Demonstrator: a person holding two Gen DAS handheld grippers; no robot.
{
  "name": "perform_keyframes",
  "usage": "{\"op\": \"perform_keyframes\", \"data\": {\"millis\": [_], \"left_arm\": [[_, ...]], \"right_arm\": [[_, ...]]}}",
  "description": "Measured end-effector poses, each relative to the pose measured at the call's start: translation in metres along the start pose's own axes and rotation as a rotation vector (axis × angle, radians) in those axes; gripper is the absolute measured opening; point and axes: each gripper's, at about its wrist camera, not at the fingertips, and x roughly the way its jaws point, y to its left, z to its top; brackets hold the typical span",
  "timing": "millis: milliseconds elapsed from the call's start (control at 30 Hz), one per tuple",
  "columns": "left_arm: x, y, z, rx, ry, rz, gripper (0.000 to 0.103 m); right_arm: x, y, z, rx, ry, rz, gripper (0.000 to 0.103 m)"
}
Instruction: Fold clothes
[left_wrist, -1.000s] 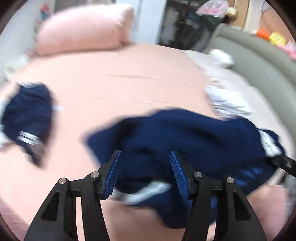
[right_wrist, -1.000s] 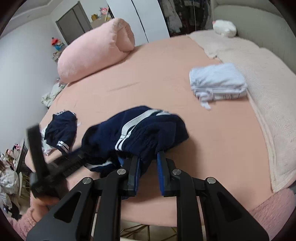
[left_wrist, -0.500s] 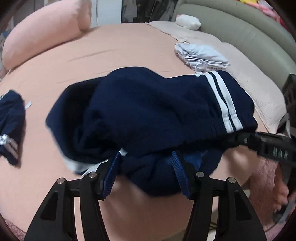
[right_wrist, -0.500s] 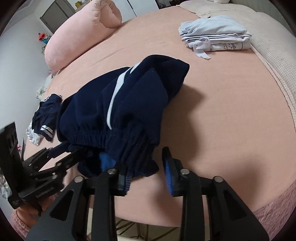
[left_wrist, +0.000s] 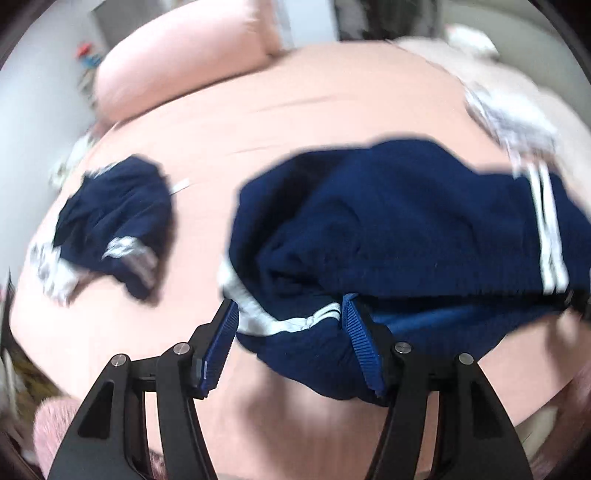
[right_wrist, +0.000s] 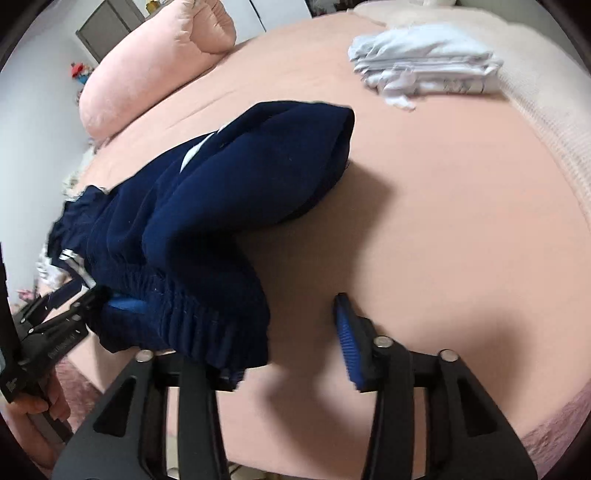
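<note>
The navy trousers (right_wrist: 221, 206) lie in a loose heap on the pink bed (right_wrist: 461, 221), gathered waistband nearest the person and the white-striped rest running up and away towards the pillow. That long axis points roughly straight ahead of both tools, so the coming move, as I judge it, turns on the waistband edge lying across the front of them.

The waistband drapes over the left finger of the right hand-held gripper (right_wrist: 291, 343); its jaws have just been opening and stand apart, the right pad bare over the sheet, so nothing is pinched. The left hand-held gripper (left_wrist: 291, 343) also stands apart, with the drawstring end of the cloth between its pads but not pressed. Both are at the waistband; neither is clearly nearer.

Count: one pair of trousers in hand, one other crumpled navy garment (left_wrist: 110, 225) well off to the left, one folded pale stack (right_wrist: 424, 66) far ahead to the right, one pink pillow (right_wrist: 155, 62) beyond.
</note>
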Motion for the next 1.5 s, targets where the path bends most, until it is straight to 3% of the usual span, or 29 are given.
{"op": "perform_keyframes", "data": {"millis": [133,300,400,433,467,533,667,733,800,833,900,1033,1133,1233,1300,1433,1500], "left_arm": [[-0.011,-0.006,-0.002,0.02,-0.069,-0.153,0.061],[0.015,-0.023,-0.009,0.143,0.019,-0.141,0.061],[0.034,-0.034,-0.015,0.19,0.086,-0.093,0.061],[0.033,-0.035,-0.017,0.189,0.083,-0.073,0.054],[0.031,-0.034,-0.018,0.187,0.078,-0.052,0.034],[0.025,-0.033,-0.021,0.171,0.054,-0.023,0.028],[-0.017,-0.016,-0.014,0.042,-0.076,-0.108,0.025],[-0.034,-0.008,-0.01,0.015,-0.128,-0.057,0.022],[-0.045,0.001,-0.006,-0.008,-0.146,-0.015,0.022],[-0.04,0.007,-0.006,-0.022,-0.106,-0.054,0.022],[-0.028,0.015,-0.008,-0.036,-0.027,-0.148,0.022],[-0.016,-0.002,-0.015,0.042,0.006,-0.253,0.024],[0.0,-0.02,-0.009,0.103,0.046,-0.314,0.042],[0.018,-0.035,-0.005,0.135,0.07,-0.293,0.042],[0.032,-0.037,0.002,0.131,0.086,-0.226,0.043],[0.052,-0.036,0.01,0.095,0.115,-0.22,0.044],[0.056,-0.033,0.01,0.028,0.115,-0.233,0.044]], "right_arm": [[0.005,0.021,-0.006,-0.089,0.032,0.051,0.045],[0.015,0.03,-0.009,-0.104,0.053,0.071,0.046],[0.016,0.028,-0.008,-0.098,0.053,0.071,0.046],[0.015,0.027,-0.008,-0.098,0.045,0.061,0.046],[0.013,0.025,-0.008,-0.099,0.032,0.039,0.04],[0.005,0.022,-0.009,-0.091,0.0,-0.016,0.026],[-0.013,0.012,-0.005,-0.042,-0.074,-0.057,0.025],[-0.025,0.015,-0.004,-0.047,-0.125,-0.092,0.025],[-0.035,0.018,-0.001,-0.053,-0.186,-0.168,0.025],[-0.041,0.017,0.001,-0.04,-0.213,-0.186,0.025],[-0.045,0.007,0.006,0.003,-0.202,-0.141,0.026],[-0.038,0.004,0.001,0.014,-0.132,-0.1,0.026],[-0.031,0.003,-0.008,0.005,-0.1,-0.08,0.027],[-0.024,0.0,-0.007,0.0,-0.086,-0.095,0.028],[-0.022,-0.003,-0.007,0.009,-0.079,-0.099,0.03],[-0.023,-0.009,-0.009,0.004,-0.075,-0.14,0.033],[-0.02,-0.011,-0.009,0.008,-0.058,-0.153,0.036]]}}
